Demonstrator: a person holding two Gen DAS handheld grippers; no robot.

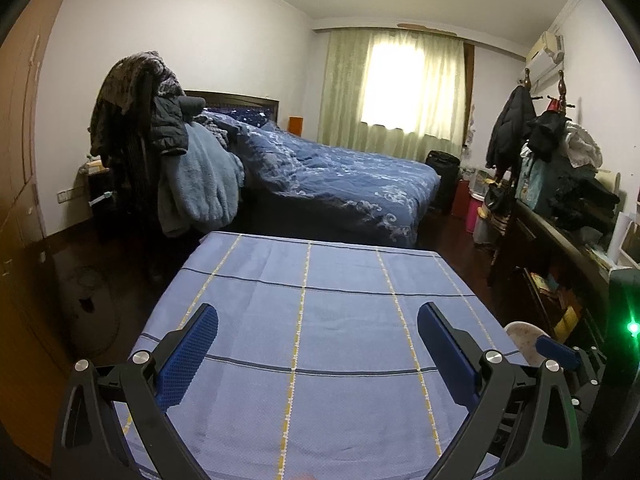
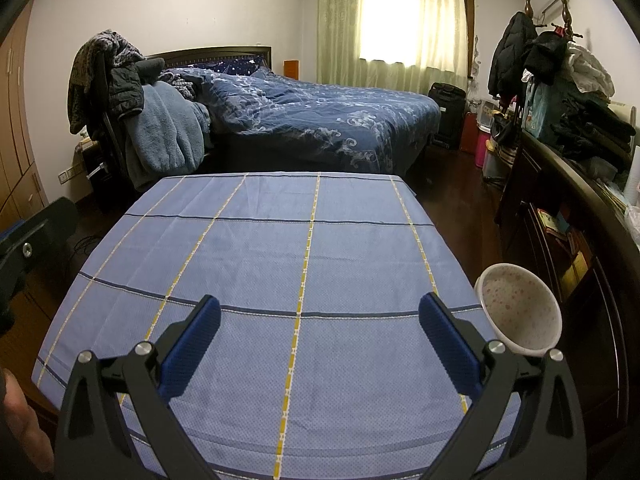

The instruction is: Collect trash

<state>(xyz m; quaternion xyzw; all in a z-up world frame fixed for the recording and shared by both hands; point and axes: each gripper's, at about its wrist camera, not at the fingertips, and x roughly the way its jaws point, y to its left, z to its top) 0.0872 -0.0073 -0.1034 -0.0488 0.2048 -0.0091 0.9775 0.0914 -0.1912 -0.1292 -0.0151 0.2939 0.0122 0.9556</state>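
Note:
My left gripper (image 1: 318, 314) hovers open over a table covered with a blue checked cloth (image 1: 312, 312), nothing between its blue pads. My right gripper (image 2: 320, 306) is open too, above the same cloth (image 2: 280, 240). A white speckled bin (image 2: 520, 312) stands just off the table's right edge, to the right of my right gripper; its rim (image 1: 524, 336) shows at the right in the left wrist view. I see no trash on the cloth. Part of the right gripper (image 1: 560, 354) appears at the left view's right edge.
Beyond the table is a bed with a dark blue quilt (image 2: 320, 116). A chair heaped with clothes (image 2: 132, 112) stands at the left. A dark sideboard piled with clothes (image 2: 580, 152) runs along the right wall. Dark wooden floor (image 2: 460, 208) lies between.

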